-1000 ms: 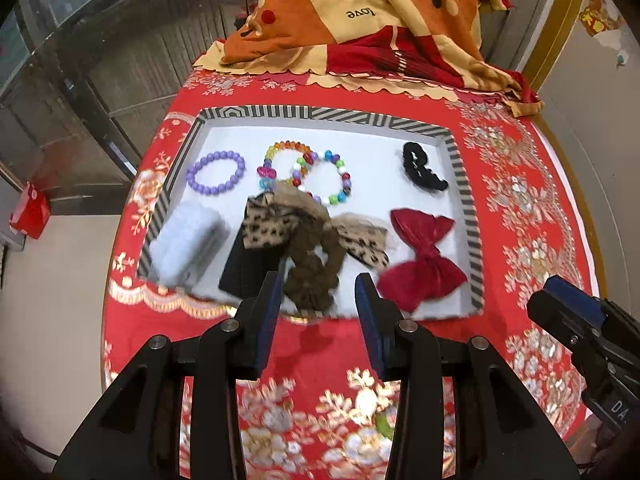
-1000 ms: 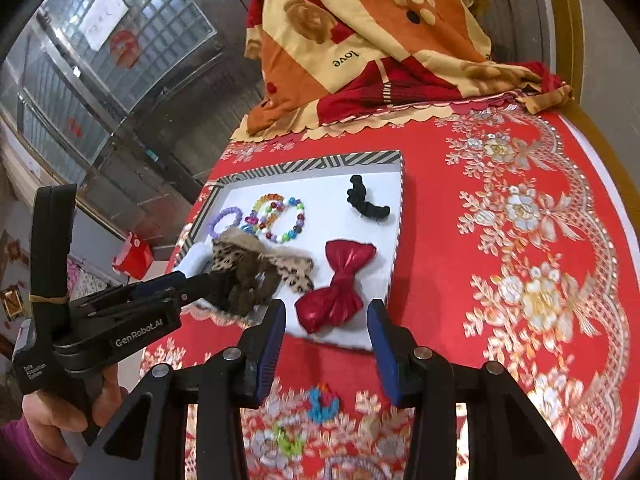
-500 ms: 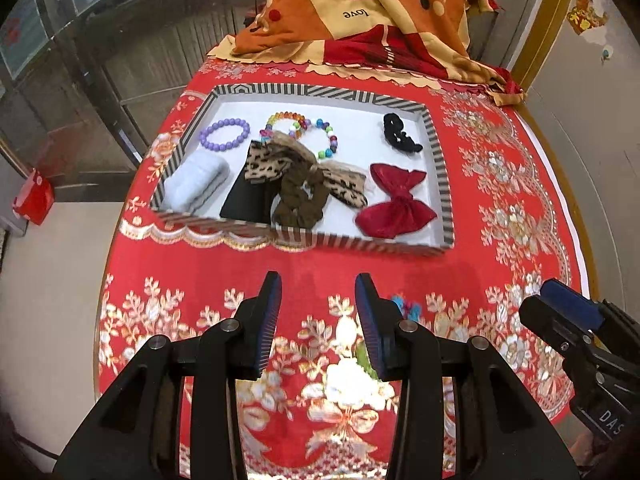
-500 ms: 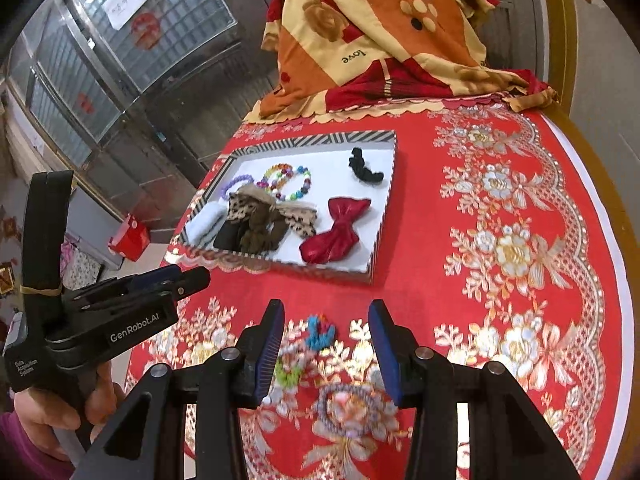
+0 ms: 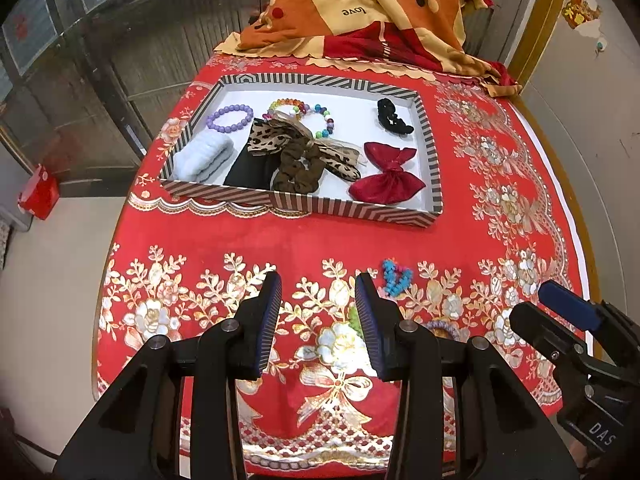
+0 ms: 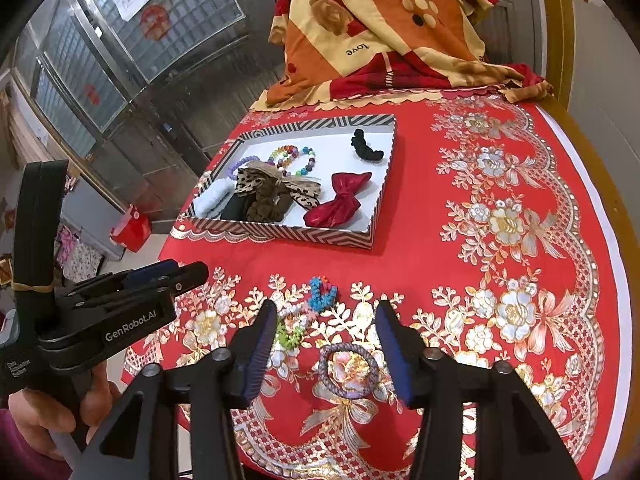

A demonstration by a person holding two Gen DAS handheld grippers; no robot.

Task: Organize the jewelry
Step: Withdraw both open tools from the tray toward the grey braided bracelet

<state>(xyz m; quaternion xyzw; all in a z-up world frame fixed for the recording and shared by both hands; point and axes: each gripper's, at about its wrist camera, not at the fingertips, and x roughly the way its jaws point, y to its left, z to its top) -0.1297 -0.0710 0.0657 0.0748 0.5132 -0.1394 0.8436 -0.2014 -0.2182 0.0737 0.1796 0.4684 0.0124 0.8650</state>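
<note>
A striped tray (image 5: 304, 204) (image 6: 280, 232) on the red tablecloth holds a purple bead bracelet (image 5: 230, 118), a multicolour bead bracelet (image 5: 304, 114), a black clip (image 5: 392, 118), a red bow (image 5: 386, 178) (image 6: 338, 204), a leopard bow, a brown scrunchie (image 5: 298, 168) and a white scrunchie (image 5: 204, 158). In front of the tray lie a blue bead piece (image 5: 396, 278) (image 6: 322, 294), a green piece (image 6: 290, 336) and a purple-grey hair ring (image 6: 349, 369). My left gripper (image 5: 318, 312) is open and empty. My right gripper (image 6: 326, 344) is open, the hair ring lying between its fingers on the cloth.
A folded orange and red blanket (image 5: 360, 8) lies at the table's far end. The table's left edge drops to the floor, where a red box (image 5: 38, 192) stands. A wall runs along the right side.
Both grippers have pulled back from the tray toward the near end of the table. The brown scrunchie stays in the tray. The loose pieces on the cloth have come into view.
</note>
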